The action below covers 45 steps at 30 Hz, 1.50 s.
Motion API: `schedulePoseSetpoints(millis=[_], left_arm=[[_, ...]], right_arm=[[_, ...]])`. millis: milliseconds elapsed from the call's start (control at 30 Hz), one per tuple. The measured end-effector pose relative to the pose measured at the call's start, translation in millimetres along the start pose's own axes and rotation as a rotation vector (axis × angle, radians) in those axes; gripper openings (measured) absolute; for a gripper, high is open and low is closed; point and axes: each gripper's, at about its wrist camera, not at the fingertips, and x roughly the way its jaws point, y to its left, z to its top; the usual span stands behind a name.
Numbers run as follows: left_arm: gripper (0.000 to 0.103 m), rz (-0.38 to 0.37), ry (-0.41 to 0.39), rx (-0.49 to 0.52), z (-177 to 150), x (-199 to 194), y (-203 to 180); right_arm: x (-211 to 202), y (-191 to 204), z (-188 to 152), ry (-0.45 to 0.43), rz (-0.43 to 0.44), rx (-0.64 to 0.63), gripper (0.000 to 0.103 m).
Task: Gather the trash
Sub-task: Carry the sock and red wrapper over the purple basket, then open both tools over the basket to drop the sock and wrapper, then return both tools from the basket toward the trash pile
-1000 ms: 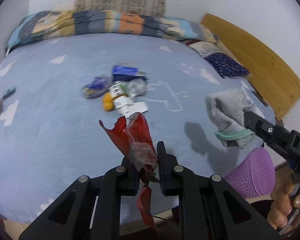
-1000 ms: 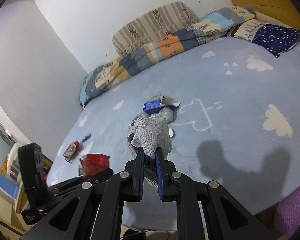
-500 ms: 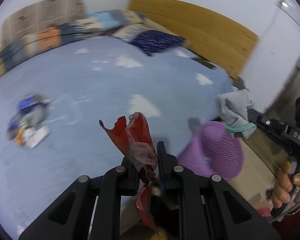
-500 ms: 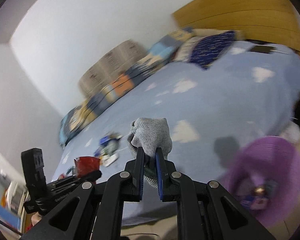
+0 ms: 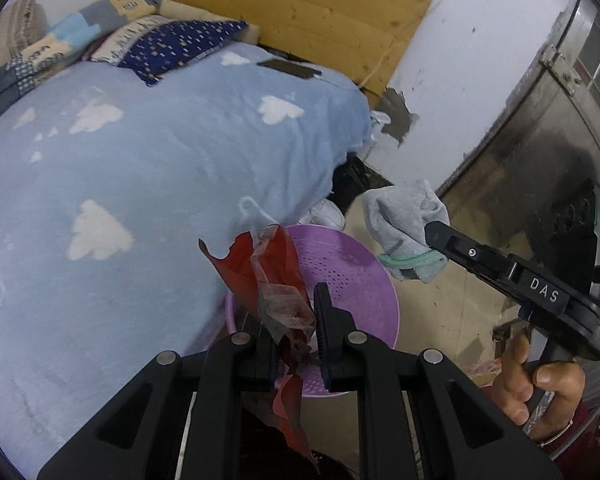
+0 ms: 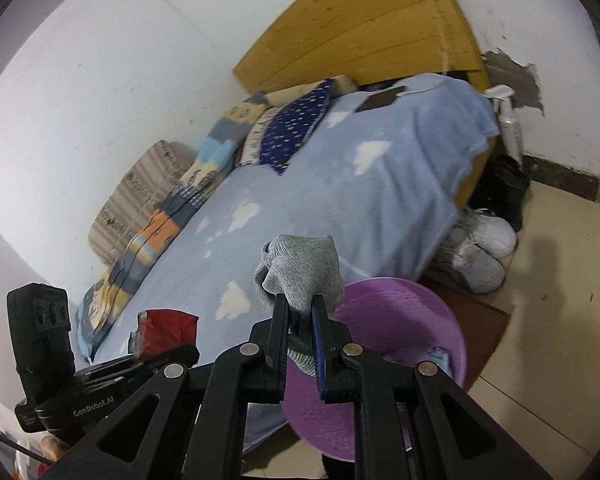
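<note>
My left gripper (image 5: 296, 320) is shut on a torn red wrapper (image 5: 268, 276) and holds it over the near rim of a purple perforated basket (image 5: 352, 276) on the floor beside the bed. My right gripper (image 6: 300, 316) is shut on a grey sock (image 6: 300, 268) with a green cuff, just above the basket (image 6: 400, 328). In the left wrist view the sock (image 5: 404, 220) hangs at the basket's far right. The red wrapper also shows in the right wrist view (image 6: 164, 328), at lower left.
The bed with a blue cloud blanket (image 5: 140, 168) fills the left. White shoes (image 6: 476, 248) and a dark bag (image 6: 504, 188) lie by the bed's foot. A wooden headboard (image 5: 300, 12), a metal door (image 5: 540, 140) and beige floor tiles (image 6: 548, 280) surround the basket.
Both grippers swung right, away from the trash pile on the bed, toward the purple basket on the floor. Wrapper and sock stayed gripped.
</note>
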Motion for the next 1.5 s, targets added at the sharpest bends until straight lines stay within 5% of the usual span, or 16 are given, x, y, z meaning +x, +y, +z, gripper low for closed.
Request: schedulePoseSetpoints(millis=[200,433,600,700,1233,1500], left_arm=[[0.04,-0.031,0.039,-0.053,10,22,3],[0.042,-0.008,0.009,-0.079,0,4,23],[0.055,0.072,-0.057,-0.117,-18,-32,55],[0.056,0.134,-0.093,-0.155,-35,-59,82],[0.056,0.353,-0.157,-0.388,-130,-150,226],[0.056,0.518,-0.255,-0.593,-165,-215,324]], right_arm=[[9,-18,-1,0.016,-0.048,0.022,0.015],[10,-20,-3,0.016,-0.083,0.022,0.024],[16,-1,-6,0.032,-0.061,-0.013,0.034],[27,22,-12,0.064,-0.039,-0.059,0.042],[92,158,-60,0.236,0.087,-0.326,0.044],[129,237,-80,0.344,0.171,-0.484,0.044]])
